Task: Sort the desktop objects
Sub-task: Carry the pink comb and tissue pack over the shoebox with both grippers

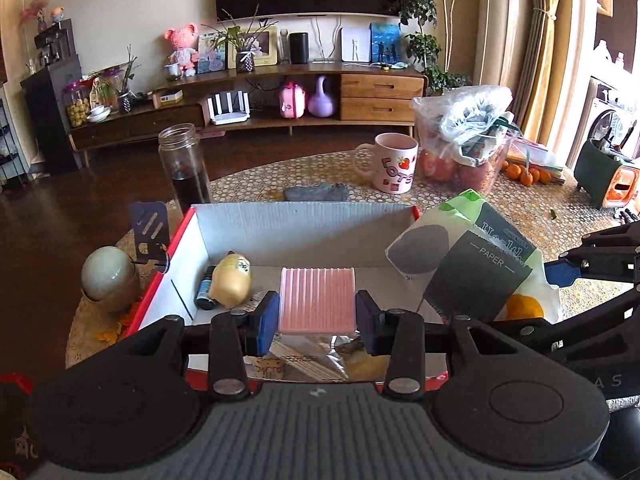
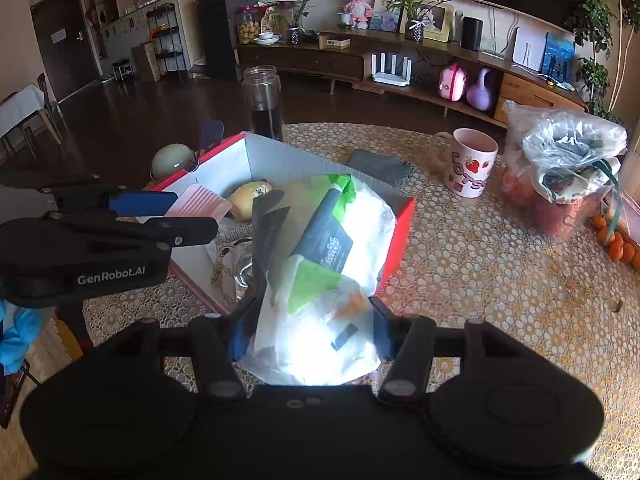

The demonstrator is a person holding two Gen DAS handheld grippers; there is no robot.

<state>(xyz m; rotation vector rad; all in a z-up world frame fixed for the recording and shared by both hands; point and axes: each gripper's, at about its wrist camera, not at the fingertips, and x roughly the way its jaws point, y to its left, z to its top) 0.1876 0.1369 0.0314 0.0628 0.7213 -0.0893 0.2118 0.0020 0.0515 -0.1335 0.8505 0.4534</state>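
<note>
Left wrist view: left fingers clamping pink ridged pad; right fingers gripping tissue pack, box floor half-hidden.

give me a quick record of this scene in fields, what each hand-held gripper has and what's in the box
left hand-held gripper: shut on pink ribbed pad, held over the box
right hand-held gripper: shut on tissue pack, partly over the box
box: open, red outside, white inside, on the table
in box: yellow toy, small blue bottle
beside box: mug, glass jar, plastic bag
</note>
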